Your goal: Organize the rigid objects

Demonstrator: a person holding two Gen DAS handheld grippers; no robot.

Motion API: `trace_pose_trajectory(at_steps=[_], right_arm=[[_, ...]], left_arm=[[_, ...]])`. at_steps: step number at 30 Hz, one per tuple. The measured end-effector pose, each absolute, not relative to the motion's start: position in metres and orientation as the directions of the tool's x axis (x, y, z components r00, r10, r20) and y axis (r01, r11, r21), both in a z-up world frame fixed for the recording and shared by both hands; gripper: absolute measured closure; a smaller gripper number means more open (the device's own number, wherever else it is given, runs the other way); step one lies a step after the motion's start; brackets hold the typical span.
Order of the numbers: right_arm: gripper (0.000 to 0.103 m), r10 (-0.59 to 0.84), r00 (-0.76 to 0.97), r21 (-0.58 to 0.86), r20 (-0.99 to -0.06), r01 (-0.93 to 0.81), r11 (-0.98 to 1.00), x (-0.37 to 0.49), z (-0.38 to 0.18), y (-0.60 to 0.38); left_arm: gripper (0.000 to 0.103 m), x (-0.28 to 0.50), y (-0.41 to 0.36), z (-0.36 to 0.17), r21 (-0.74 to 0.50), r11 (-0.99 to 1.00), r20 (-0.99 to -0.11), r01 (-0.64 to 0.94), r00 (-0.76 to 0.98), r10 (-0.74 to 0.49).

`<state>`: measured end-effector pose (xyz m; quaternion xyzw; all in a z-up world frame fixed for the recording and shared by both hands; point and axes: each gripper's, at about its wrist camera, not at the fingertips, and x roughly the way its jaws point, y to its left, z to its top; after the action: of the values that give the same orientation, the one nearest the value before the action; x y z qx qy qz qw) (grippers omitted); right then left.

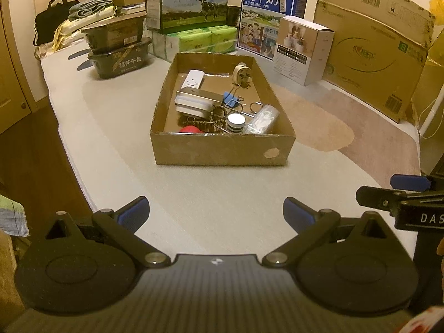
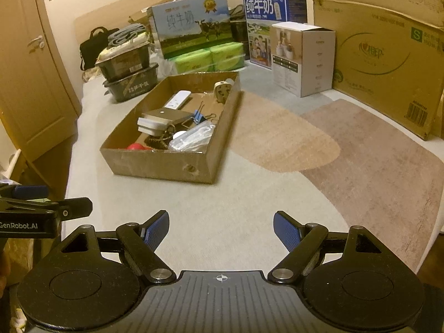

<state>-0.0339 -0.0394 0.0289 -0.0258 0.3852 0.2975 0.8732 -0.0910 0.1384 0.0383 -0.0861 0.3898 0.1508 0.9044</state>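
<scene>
At the far left, two dark food tubs (image 1: 119,52) are stacked one on the other, with folded cloth and a black bag (image 1: 48,19) behind them. Right of the tubs stands a milk carton (image 1: 188,2) on green tissue packs (image 1: 205,40).

In the middle of the pale surface sits an open cardboard box (image 1: 222,149), well ahead of both claws. Along its left side lie a white remote (image 1: 192,79) and, nearer, a stack of flat slabs (image 1: 195,101) with a gold one on top. A red ball (image 1: 189,129) shows at the near wall. Toward the right are a white plug adapter (image 1: 242,75), a blue binder clip (image 1: 231,100), a small round tin (image 1: 236,122) and a clear plastic packet (image 1: 262,122).

Further right stand a blue milk box (image 1: 270,14), a white carton (image 1: 304,48) and a large brown shipping box (image 1: 371,44).

The left claw (image 1: 216,212) hovers low over the surface, fingers spread wide, gripping nothing. The right claw (image 2: 221,229) is just beside it, likewise spread wide and holding nothing.
</scene>
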Motion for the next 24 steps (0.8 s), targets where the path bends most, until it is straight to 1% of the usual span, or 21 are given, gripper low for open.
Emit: trace_pose_trajectory(at_steps=[24], right_arm=[[0.021, 0.51, 0.514, 0.183, -0.689, -0.559, 0.809, -0.0407, 0.0273, -0.0314]], left_arm=[[0.001, -0.0939, 0.1305, 0.0284, -0.046, 0.938, -0.736, -0.343, 0.646, 0.2]])
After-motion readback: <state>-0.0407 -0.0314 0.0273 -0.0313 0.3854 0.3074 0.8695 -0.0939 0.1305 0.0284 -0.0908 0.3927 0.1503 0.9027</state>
